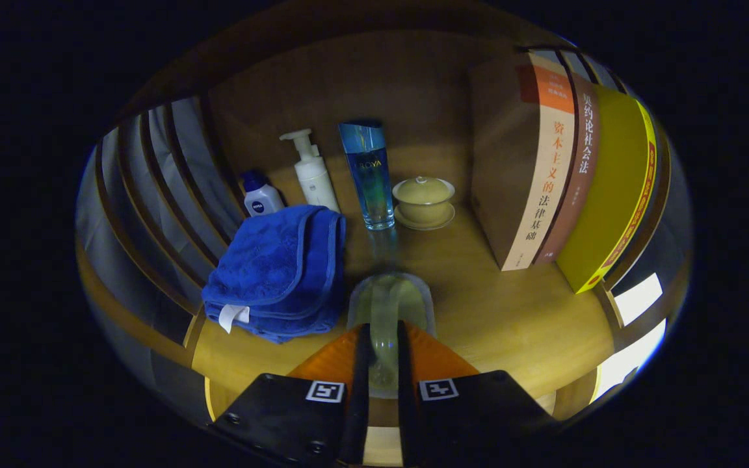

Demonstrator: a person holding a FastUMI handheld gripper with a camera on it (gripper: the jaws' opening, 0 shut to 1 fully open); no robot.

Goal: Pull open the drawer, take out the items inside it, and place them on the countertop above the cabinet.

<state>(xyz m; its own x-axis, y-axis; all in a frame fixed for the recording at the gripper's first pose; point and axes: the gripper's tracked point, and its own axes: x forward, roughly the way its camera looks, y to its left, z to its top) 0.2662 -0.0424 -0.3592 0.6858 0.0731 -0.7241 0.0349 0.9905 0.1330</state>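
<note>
My gripper [383, 354] is shut on a clear glass [389, 305]; its near wall sits pinched between the two fingers and its round rim shows just ahead of them. The glass hangs low over the wooden countertop [511, 312], or rests on it; I cannot tell which. Just left of the glass lies a folded blue towel [277, 270]. Beyond it stand a tall blue bottle [368, 174] and a yellowish lidded tea bowl on a saucer [424, 201].
A white pump bottle [313, 172] and a small white bottle with a blue cap [260, 196] stand behind the towel. Three upright books [563, 175] line the right side. A slatted wooden side panel [153, 195] closes the left; a wooden back wall [381, 84] stands behind.
</note>
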